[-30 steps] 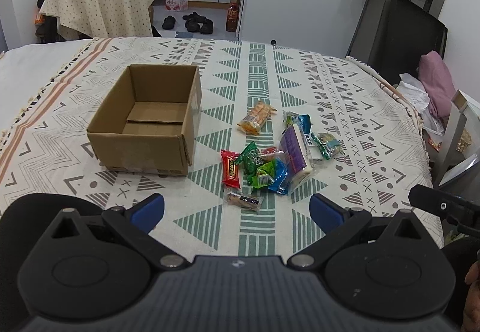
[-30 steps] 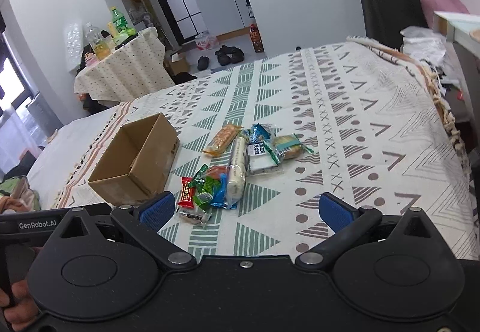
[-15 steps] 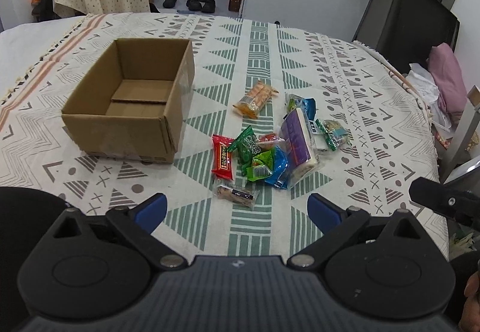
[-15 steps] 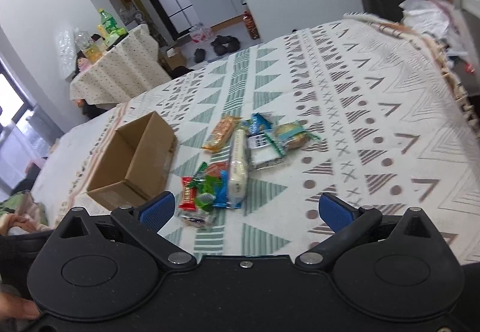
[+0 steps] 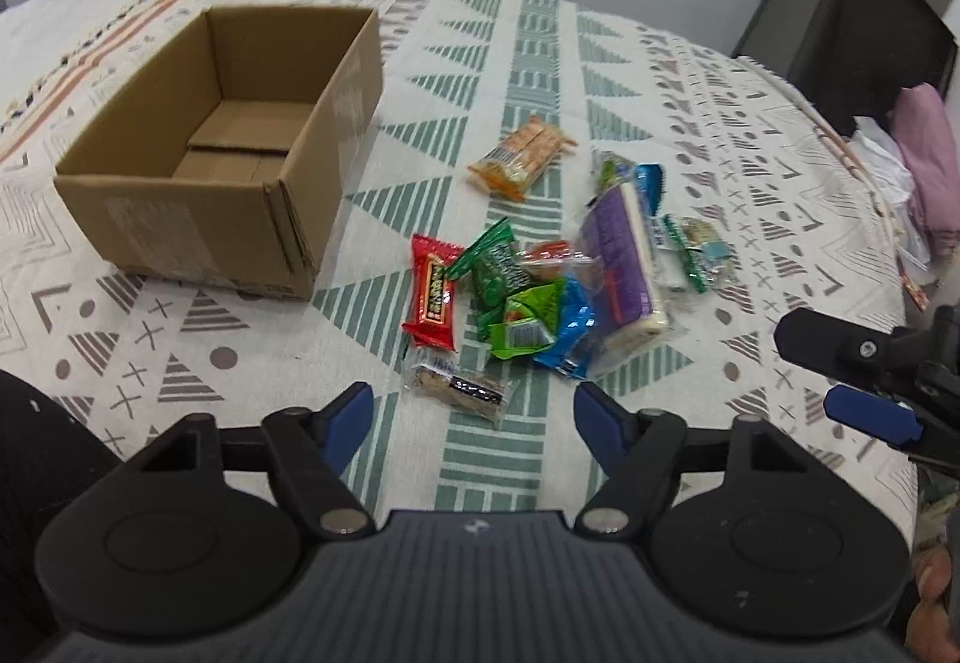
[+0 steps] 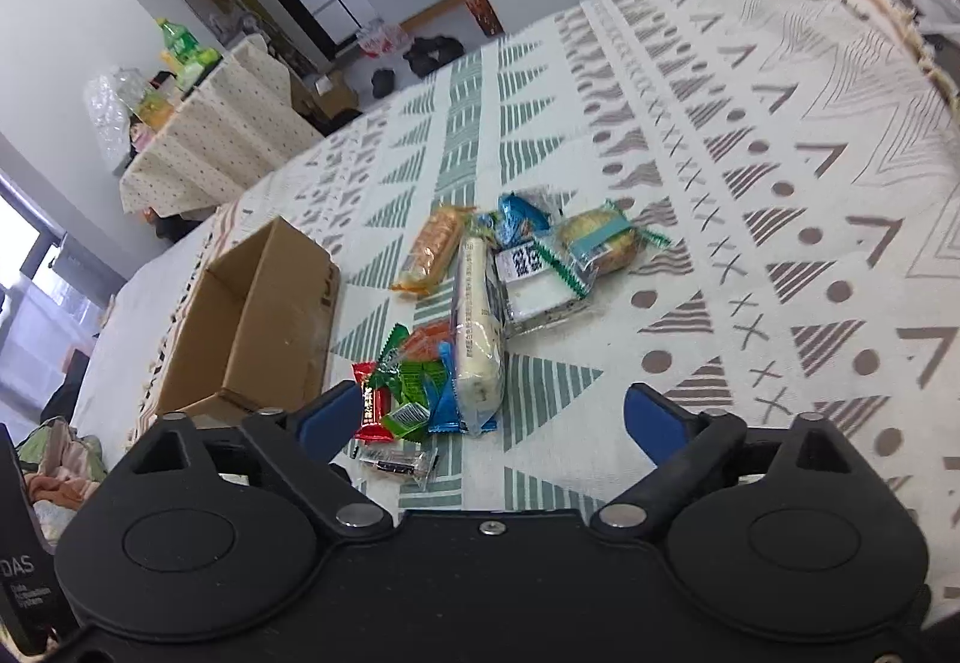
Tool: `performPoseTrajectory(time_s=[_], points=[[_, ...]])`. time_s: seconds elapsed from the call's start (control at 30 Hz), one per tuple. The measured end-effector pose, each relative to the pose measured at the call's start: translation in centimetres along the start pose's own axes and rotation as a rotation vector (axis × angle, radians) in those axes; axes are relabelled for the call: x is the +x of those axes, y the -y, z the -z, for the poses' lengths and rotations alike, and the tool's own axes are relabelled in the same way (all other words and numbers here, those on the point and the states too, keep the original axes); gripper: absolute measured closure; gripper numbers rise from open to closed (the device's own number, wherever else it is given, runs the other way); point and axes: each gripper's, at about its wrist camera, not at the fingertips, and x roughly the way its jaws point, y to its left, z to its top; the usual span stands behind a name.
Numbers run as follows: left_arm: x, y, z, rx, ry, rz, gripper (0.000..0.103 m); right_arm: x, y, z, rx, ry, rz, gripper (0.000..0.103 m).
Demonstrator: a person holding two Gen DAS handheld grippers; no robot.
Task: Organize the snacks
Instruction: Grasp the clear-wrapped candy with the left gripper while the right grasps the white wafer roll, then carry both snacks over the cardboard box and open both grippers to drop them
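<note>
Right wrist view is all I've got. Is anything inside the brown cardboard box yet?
Observer: No. The left wrist view looks down into the brown cardboard box and shows only its bare bottom flaps.
Operator: The long white packet, what's on the face turned away from me?
Observer: The long white packet has a purple printed top under clear wrap.
Operator: Where's my right gripper relative to the snacks?
Observer: The right gripper is off to the right of the snack pile, as the left view shows it. Its jaws are closing with nothing between them.
</note>
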Motion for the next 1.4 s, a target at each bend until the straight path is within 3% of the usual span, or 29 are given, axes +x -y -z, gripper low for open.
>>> performPoseTrajectory(time_s=[0.33,0.47,0.67,0.8,0.9,1.07,1.13,1.2,1.4], points=[[5.0,-0.6,-1.0,-0.087,-0.07,-0.047,0.037,3.5,0.2,-1.1,0.019,-0.045,-0.016,0.022],[7.0,-0.7,-1.0,-0.107,-0.108,-0.066,0.05,4.7,0.1,-1.5,0.022,-0.056,-0.018,0.022],[8.6,-0.7,-0.9,-0.114,-0.123,-0.087,0.053,6.8,-0.7,-2.0,0.013,-0.072,-0.027,0.022],[8.8,-0.8,-1.0,-0.125,-0.123,-0.11,0.074,8.0,-1.4,-2.2,-0.005,-0.073,-0.028,0.022],[8.4,-1.3,-1.3,-0.133,-0.113,-0.096,0.077,8.9,-1.7,-2.2,-0.014,-0.08,-0.016,0.024],[6.9,-2.0,-1.9,-0.132,-0.08,-0.104,0.08,10.0,-2.1,-2.1,-0.017,-0.093,-0.001,0.039],[6.3,-2.2,-2.1,-0.13,-0.065,-0.106,0.08,10.4,-2.3,-2.1,-0.021,-0.105,0.007,0.065],[5.8,-2.4,-2.4,-0.128,-0.055,-0.106,0.081,10.4,-2.1,-2.0,-0.026,-0.109,0.016,0.078],[3.7,-2.3,-3.0,-0.126,-0.002,-0.099,0.081,8.6,-2.6,-2.2,-0.043,-0.05,-0.02,0.082]])
